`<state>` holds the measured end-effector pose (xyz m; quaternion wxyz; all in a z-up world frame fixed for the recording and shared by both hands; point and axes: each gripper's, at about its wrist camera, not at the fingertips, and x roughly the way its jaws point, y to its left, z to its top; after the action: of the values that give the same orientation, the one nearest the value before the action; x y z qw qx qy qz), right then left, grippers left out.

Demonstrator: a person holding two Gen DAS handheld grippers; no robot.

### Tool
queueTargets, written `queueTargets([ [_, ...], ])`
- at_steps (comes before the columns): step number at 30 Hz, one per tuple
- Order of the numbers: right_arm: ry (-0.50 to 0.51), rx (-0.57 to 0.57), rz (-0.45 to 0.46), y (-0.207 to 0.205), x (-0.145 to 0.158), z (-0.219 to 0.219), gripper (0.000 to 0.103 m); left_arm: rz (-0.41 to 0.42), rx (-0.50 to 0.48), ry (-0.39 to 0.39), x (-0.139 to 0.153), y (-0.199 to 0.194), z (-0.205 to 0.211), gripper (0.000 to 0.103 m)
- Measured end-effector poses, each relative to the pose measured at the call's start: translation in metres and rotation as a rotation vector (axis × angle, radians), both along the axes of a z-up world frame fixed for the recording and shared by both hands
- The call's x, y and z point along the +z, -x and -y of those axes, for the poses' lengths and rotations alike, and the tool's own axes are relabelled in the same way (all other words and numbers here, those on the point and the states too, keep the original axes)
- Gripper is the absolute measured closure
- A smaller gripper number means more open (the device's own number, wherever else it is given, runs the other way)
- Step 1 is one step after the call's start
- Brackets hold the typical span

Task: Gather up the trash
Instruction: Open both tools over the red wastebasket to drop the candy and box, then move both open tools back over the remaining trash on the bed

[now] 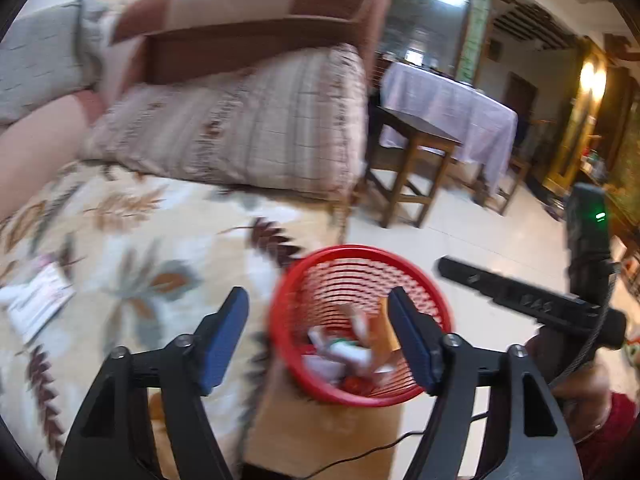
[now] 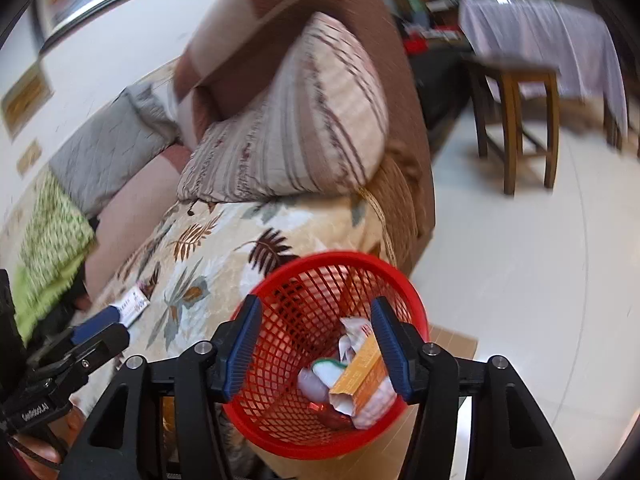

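A red mesh basket (image 1: pixel 312 280) stands on the floor beside the sofa and holds several wrappers and an orange carton (image 2: pixel 362 372). In the right wrist view the red mesh basket (image 2: pixel 280 320) lies directly below my right gripper (image 2: pixel 318 348), which is open and empty above its mouth. My left gripper (image 1: pixel 320 340) is open too, with nothing between its blue pads, over the basket's left rim and the sofa edge. A white printed wrapper (image 1: pixel 38 304) lies on the leaf-patterned sofa cover; in the right wrist view this wrapper (image 2: pixel 132 304) lies just past the left gripper's blue fingertip (image 2: pixel 98 322).
A striped pillow (image 1: pixel 240 128) leans against the brown sofa arm. A wooden stool (image 1: pixel 412 164) and a table with a lilac cloth (image 1: pixel 452 108) stand on the tiled floor beyond. A green cloth (image 2: pixel 52 240) lies far left on the sofa. A flat cardboard piece (image 1: pixel 320 432) lies under the basket.
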<state>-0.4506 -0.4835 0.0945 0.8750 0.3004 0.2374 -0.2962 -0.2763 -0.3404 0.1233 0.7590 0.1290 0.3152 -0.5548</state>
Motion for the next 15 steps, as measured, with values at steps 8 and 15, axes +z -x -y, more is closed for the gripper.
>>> queueTargets([
  [8,0.106,0.172,0.024,-0.044,0.024,-0.058,0.026,0.023,0.328,-0.011,-0.011,-0.052,-0.103,0.024],
  [15,0.047,0.335,0.010,-0.102,0.018,-0.098,0.026,0.000,0.533,-0.086,-0.037,-0.112,-0.181,0.024],
])
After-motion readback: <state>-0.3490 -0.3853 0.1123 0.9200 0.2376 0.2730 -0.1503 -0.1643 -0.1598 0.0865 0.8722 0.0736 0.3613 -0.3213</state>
